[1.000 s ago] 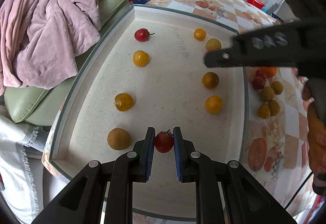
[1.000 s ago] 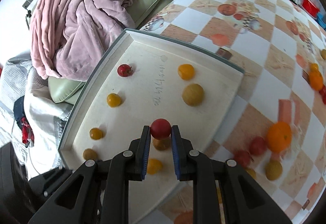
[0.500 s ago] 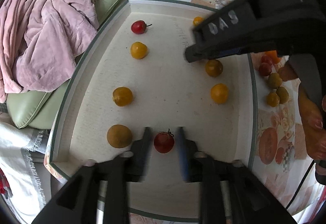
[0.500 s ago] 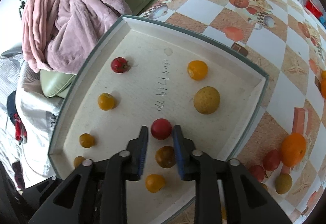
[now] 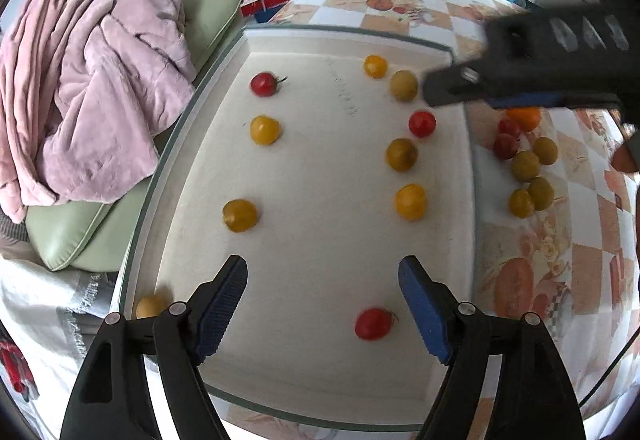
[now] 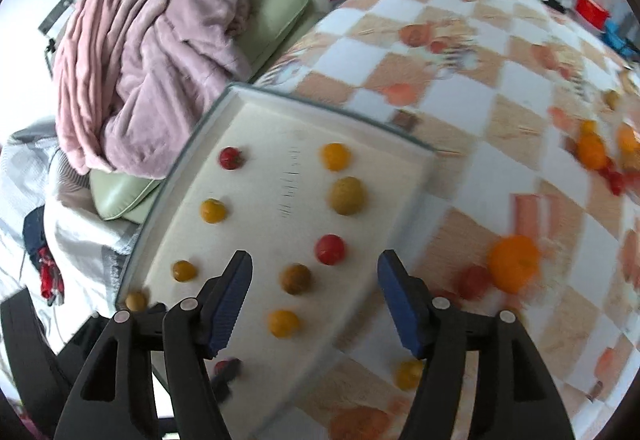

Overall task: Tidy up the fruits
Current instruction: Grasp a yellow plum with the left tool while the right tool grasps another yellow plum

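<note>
Checkered tablecloth (image 5: 592, 264), white tray (image 5: 320, 240) on it. Since a second ago we have released both red tomatoes: one (image 5: 373, 324) near the front, one (image 6: 329, 249) in the right row. Left gripper (image 5: 322, 304) and right gripper (image 6: 314, 296) hover wide open, empty. More fruit (image 5: 524, 165) awaits beside the tray.

Right hand-held gripper (image 6: 316, 298) agape above tray (image 6: 400, 207); red tomato (image 6: 330, 249) lying free.

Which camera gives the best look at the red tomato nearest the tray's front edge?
The left wrist view: the red tomato lies unobstructed on the tray, between the open left gripper fingers. In the right wrist view it is a blurred red patch, partly behind the open right gripper's finger.
</note>
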Motion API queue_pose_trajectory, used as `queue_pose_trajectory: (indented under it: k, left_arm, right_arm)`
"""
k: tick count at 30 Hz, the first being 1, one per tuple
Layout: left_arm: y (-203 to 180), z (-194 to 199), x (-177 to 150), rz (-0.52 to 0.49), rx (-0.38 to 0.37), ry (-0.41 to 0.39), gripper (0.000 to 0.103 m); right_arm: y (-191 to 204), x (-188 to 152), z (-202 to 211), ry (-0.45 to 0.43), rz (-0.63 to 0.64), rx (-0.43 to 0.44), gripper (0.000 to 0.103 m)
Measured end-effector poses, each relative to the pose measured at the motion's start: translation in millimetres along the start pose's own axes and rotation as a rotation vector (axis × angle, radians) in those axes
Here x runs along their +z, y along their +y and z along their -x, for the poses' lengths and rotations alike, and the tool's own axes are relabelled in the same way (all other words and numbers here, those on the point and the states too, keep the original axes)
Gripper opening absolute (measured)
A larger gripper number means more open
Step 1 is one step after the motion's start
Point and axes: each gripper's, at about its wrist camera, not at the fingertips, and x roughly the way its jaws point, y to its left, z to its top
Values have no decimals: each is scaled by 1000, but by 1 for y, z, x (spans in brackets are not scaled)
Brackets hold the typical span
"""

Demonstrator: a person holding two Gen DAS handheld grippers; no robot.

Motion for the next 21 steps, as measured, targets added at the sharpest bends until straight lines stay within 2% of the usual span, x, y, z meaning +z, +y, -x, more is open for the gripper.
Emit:
queue_pose_trajectory:
  k: [4,10,18,21]
  left_arm:
    - [-19,12,4,-30,-14,-23,79]
    - [-54,28,10,-70,-57,-60,79]
    - [-95,32,17,-110,-111,-65,79]
    - [-107,29,16,-113,-119,-62,79]
  right_arm:
    - [-41,-20,19,-10,-61,-75,69]
    - [-91,-42,21,32,-128,-138,69]
    - [-104,-42,10,56,-115,-127,69]
    - [-105,-39,5,69,-91,-113,61]
